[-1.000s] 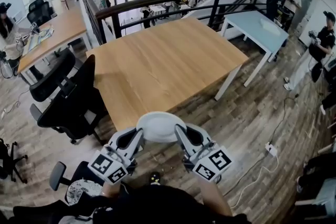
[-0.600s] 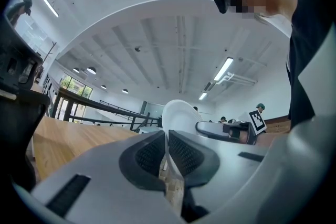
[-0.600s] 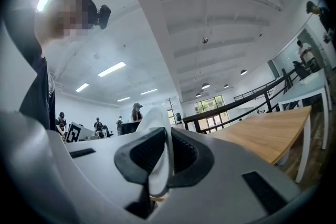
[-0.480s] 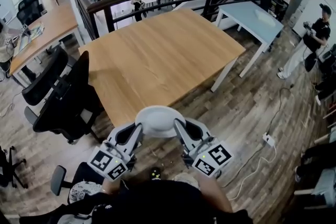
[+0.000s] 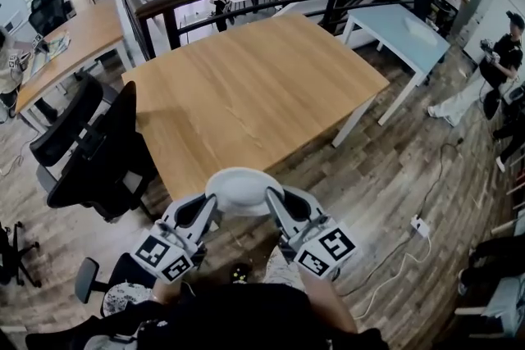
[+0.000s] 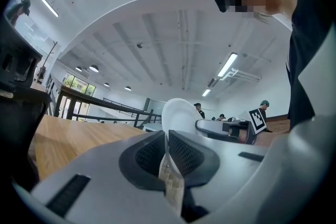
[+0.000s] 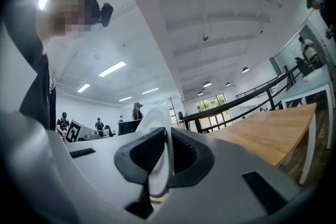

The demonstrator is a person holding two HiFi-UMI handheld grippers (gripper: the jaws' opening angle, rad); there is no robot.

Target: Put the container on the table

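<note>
Light wooden table [image 5: 246, 86], white legs, standing on plank floor [image 5: 394, 176]

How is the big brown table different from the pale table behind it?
The brown table has a wood-grain top; the pale table has a plain, light bluish top. The brown table looks bigger and nearer in the head view; the pale table stands farther off, at the right. Both have white legs.

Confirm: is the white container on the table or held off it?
Held off it: left gripper and right gripper clamp the white container's rim at the wooden table's near edge.
</note>
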